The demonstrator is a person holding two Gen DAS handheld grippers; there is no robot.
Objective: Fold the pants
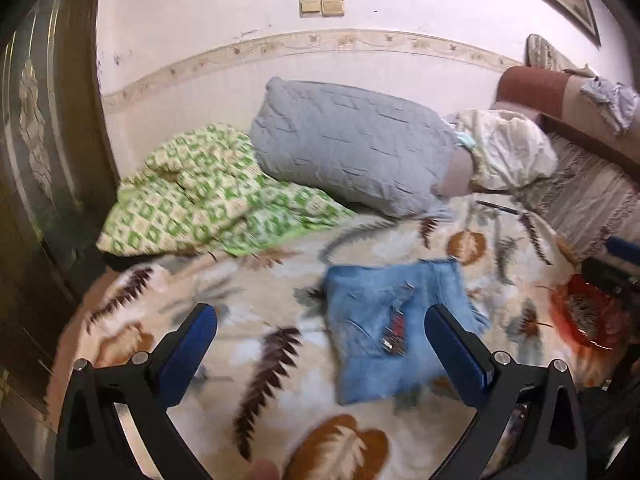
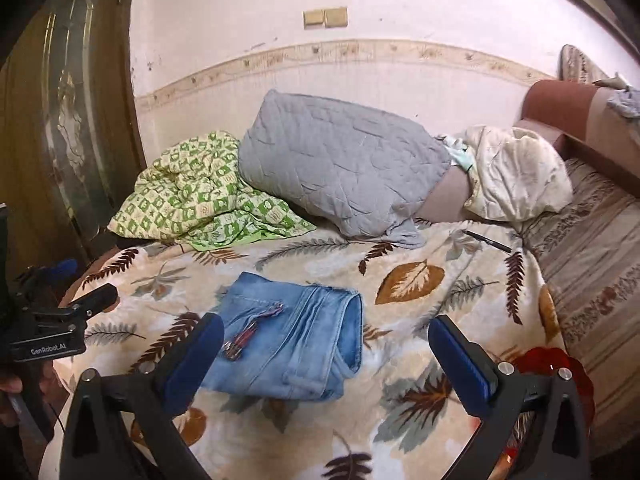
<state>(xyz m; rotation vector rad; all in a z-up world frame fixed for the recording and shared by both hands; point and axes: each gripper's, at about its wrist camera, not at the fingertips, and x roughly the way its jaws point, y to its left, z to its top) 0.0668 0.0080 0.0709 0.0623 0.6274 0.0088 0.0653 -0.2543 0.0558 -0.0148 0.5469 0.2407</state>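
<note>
The jeans [image 2: 288,344] lie folded into a compact, thick bundle on the leaf-print blanket [image 2: 408,280], roughly at its middle and just ahead of my two grippers. In my right view the bundle's longer side runs from the far left down toward the near right, with the rounded fold edge facing right and a small red and metal trinket [image 2: 250,334] lying on its left part. In my left view the same bundle [image 1: 396,320] looks blurred and sits between my fingertips but beyond them, untouched. My left gripper [image 1: 320,334] is spread wide with nothing in it; my right gripper [image 2: 326,342] is likewise spread wide and empty, above the blanket. Behind the jeans a grey quilted pillow [image 2: 340,164] leans at the wall, with a green checked cover [image 2: 200,196] crumpled to its left and a cream pillow [image 2: 516,172] to its right.
</note>
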